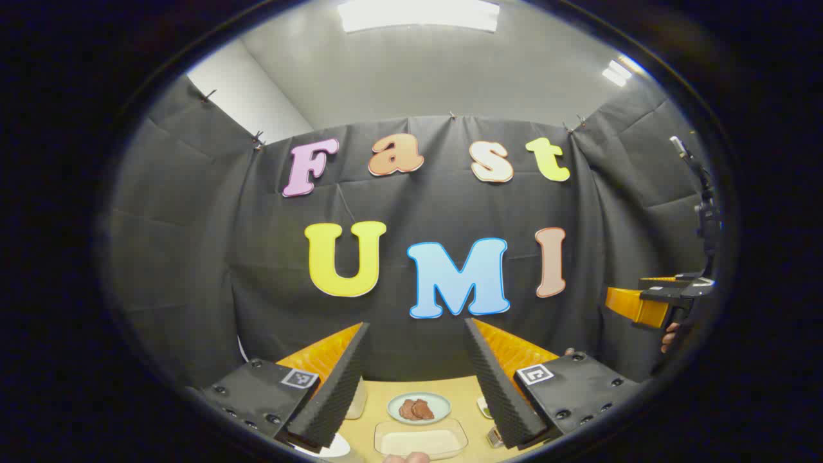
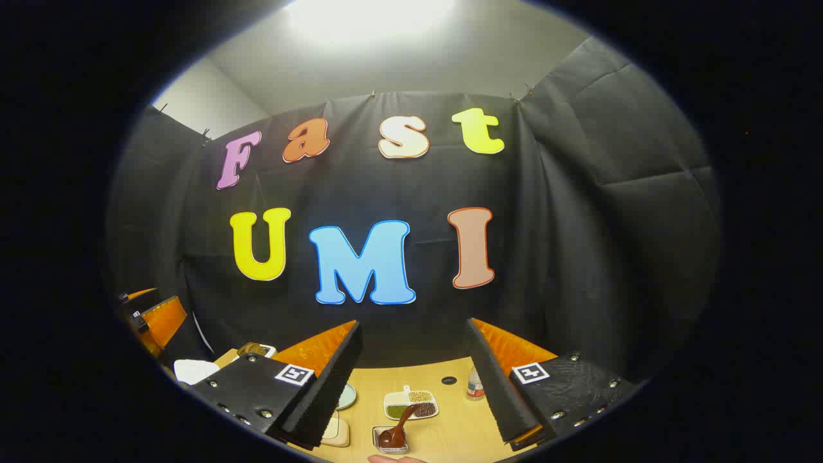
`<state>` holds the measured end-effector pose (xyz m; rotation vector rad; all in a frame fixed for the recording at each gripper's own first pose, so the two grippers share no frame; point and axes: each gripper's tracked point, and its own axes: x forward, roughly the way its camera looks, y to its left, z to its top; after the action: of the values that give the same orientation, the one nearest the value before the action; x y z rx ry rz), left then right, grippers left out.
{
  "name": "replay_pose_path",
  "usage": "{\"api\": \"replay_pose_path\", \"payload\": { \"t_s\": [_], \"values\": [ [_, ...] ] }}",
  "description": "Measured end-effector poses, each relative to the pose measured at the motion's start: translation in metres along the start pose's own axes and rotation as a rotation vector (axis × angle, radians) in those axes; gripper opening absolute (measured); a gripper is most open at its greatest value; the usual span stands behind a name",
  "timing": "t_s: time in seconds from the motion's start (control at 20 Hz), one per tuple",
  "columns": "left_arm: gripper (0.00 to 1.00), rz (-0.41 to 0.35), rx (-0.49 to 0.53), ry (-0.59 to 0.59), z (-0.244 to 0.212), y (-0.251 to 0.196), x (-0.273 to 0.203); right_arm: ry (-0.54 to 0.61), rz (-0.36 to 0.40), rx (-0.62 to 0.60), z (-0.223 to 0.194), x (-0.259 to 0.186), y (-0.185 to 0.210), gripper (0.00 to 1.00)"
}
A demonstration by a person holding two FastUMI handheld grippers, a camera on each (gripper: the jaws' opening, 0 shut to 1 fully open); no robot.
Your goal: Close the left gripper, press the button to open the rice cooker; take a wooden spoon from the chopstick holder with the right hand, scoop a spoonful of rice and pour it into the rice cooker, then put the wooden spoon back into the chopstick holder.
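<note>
I have both tongs raised high, looking mostly at the booth's cloth wall, so I judge the task has not begun — the first step, closing the left tongs and pressing the rice cooker's button, is still ahead.

The left tongs [image 1: 416, 379] stand wide apart with nothing between the ribbed black pads. Between them, low in the left gripper view, I see the pale wooden surface [image 1: 460, 389], a round pale-green plate with brown slices of meat [image 1: 418, 408] and, just nearer to me, a clear rectangular glass dish of pale grains [image 1: 421, 439], which I take for the rice. At the right edge of that view the other orange-and-black gripper [image 1: 649, 302] hangs, well apart.

The right tongs [image 2: 415, 379] are equally spread and empty. Between their pads in the right gripper view lie a white divided tray of mixed beans and grains [image 2: 411, 404] and a small clear square holder with a dark brown wooden spoon [image 2: 393, 432] leaning in it — likely the chopstick holder. A small bottle with a label [image 2: 474, 384] stands near the right pad.

I cannot make out the rice cooker for certain; a white shape [image 2: 193, 371] at the lower left of the right gripper view may belong to it.

Next I would tilt the left tongs down, find the cooker's button, and bring the pads together before pressing.
</note>
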<state>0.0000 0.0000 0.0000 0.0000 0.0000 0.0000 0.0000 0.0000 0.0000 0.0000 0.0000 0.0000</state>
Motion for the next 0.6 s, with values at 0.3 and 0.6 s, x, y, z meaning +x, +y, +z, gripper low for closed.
{"api": "replay_pose_path", "payload": {
  "t_s": [0.3, 0.6],
  "values": [
    [1.0, -0.003, -0.007, -0.008, 0.005, -0.005, 0.016, -0.007, 0.019, 0.002, 0.002, 0.003, 0.004, 0.97],
    [1.0, 0.0, -0.036, -0.02, 0.014, 0.001, 0.015, 0.008, 0.043, 0.018, 0.006, 0.019, 0.019, 0.97]
  ]
}}
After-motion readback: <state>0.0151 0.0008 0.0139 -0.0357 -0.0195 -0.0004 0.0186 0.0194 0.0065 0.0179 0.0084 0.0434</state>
